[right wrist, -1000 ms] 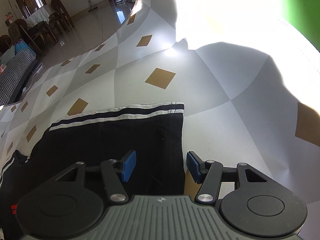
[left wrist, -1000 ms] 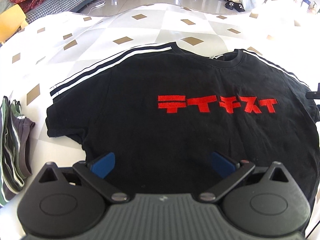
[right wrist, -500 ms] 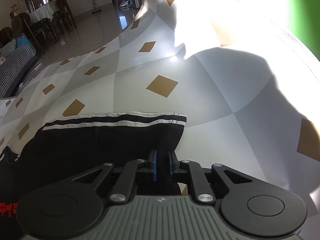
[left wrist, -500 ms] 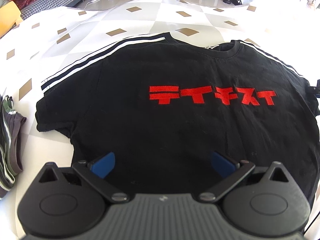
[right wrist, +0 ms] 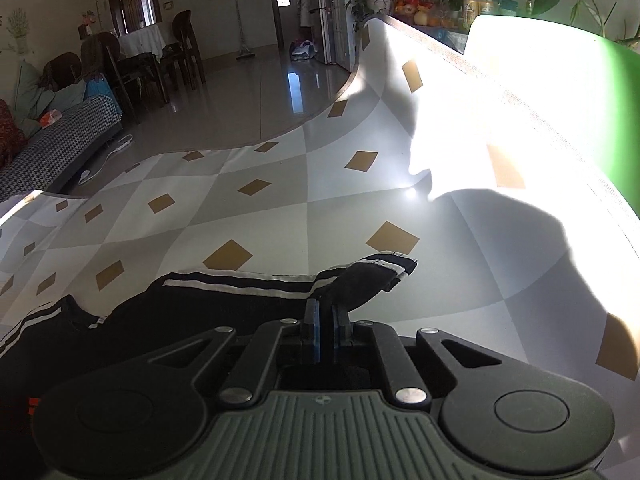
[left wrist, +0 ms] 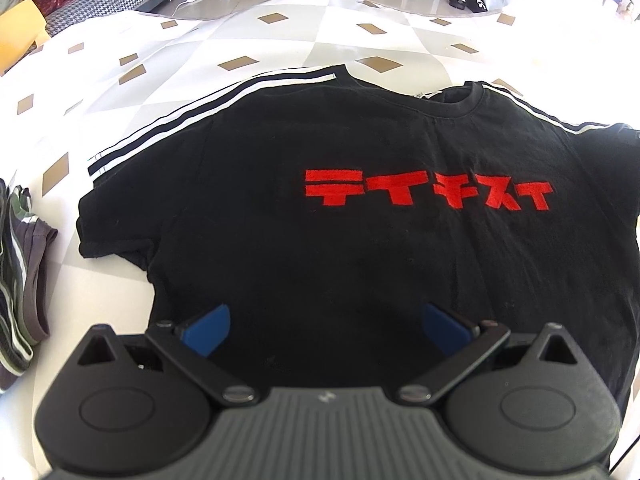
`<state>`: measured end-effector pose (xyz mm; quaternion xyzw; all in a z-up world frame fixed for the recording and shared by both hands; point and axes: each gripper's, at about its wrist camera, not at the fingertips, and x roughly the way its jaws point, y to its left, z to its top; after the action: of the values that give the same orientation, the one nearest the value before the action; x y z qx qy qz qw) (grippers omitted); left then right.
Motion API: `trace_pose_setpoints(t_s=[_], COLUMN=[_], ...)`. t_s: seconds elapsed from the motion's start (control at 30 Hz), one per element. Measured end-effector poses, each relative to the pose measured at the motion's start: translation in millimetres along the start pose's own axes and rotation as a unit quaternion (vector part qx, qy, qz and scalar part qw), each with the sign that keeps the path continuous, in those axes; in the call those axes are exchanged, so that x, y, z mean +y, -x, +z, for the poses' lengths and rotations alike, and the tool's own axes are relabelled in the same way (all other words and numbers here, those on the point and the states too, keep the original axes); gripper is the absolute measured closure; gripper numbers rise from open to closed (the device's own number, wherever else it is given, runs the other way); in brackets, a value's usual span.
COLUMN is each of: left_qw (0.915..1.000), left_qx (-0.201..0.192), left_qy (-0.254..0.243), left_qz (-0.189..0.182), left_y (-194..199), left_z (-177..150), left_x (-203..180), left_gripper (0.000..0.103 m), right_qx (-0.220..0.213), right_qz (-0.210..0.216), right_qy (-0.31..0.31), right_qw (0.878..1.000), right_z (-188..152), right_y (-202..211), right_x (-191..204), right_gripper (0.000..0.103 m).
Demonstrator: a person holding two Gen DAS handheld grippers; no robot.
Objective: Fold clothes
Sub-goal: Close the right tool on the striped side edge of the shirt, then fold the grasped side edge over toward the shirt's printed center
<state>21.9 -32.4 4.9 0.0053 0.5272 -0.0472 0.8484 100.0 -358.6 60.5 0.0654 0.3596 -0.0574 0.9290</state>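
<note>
two grippers, one garment. nearest the right wrist camera, the right gripper [right wrist: 325,322] is clamped tight on the cuff of the right sleeve [right wrist: 360,280], which is lifted clear of the patterned tablecloth [right wrist: 248,216] and curls over towards the body of the black t-shirt [left wrist: 340,216]. its jaws have just been closing, with the sleeve fabric between them. the left gripper [left wrist: 326,322] hangs wide open over the lower body of the shirt, gripping nothing. the shirt lies face up, mid-table, red lettering [left wrist: 426,194] showing, its collar towards the far edge; the striped left sleeve [left wrist: 120,216] is still spread flat. a striped folded garment [left wrist: 20,280] sits by the left edge. step judged in hand: first sleeve fold. next move calls for carrying the cuff inward across the chest and releasing it flat.
</note>
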Motion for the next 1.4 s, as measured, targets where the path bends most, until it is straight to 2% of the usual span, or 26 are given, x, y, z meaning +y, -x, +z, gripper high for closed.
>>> trace_pose_setpoints(t_s=[0.17, 0.27, 0.33, 0.43, 0.5, 0.57, 0.67, 0.83, 0.97, 1.23, 1.4], left_qw=[1.0, 1.0, 1.0, 0.9999, 0.9999, 0.9998, 0.9998, 0.9998, 0.9998, 0.9996, 0.9989], left_qx=[0.001, 0.002, 0.004, 0.006, 0.006, 0.006, 0.007, 0.009, 0.011, 0.015, 0.025], left_qy=[0.0, 0.003, 0.007, 0.012, 0.014, 0.016, 0.017, 0.016, 0.018, 0.021, 0.039], left_qz=[0.003, 0.003, 0.003, 0.002, 0.002, 0.003, 0.003, 0.004, 0.005, 0.009, 0.01], left_y=[0, 0, 0, -1, -1, -1, -1, -1, -2, -3, -5], left_z=[-1, -1, -2, -2, -2, -2, -2, -3, -2, -4, -5], left_x=[1, 3, 5, 7, 8, 9, 10, 10, 11, 14, 22], left_gripper=[0.0, 0.0, 0.0, 0.0, 0.0, 0.0, 0.0, 0.0, 0.0, 0.0, 0.0], right_qx=[-0.006, 0.005, 0.02, 0.016, 0.009, 0.002, -0.001, 0.041, 0.072, 0.124, 0.166], right_qz=[0.053, 0.099, 0.132, 0.167, 0.18, 0.174, 0.134, 0.071, 0.069, 0.082, 0.075], right_qy=[0.046, 0.081, 0.105, 0.12, 0.128, 0.13, 0.125, 0.086, 0.067, 0.088, 0.107], right_qw=[0.998, 0.992, 0.986, 0.978, 0.975, 0.976, 0.983, 0.993, 0.993, 0.985, 0.977], right_z=[-6, -15, -21, -25, -23, -20, -17, -15, -18, -32, -49], right_y=[7, 7, 6, 12, 16, 19, 16, -1, -7, -11, -20], right_x=[33, 54, 67, 77, 81, 81, 76, 52, 42, 49, 52], right_gripper=[0.096, 0.095, 0.092, 0.085, 0.075, 0.074, 0.072, 0.071, 0.071, 0.07, 0.069])
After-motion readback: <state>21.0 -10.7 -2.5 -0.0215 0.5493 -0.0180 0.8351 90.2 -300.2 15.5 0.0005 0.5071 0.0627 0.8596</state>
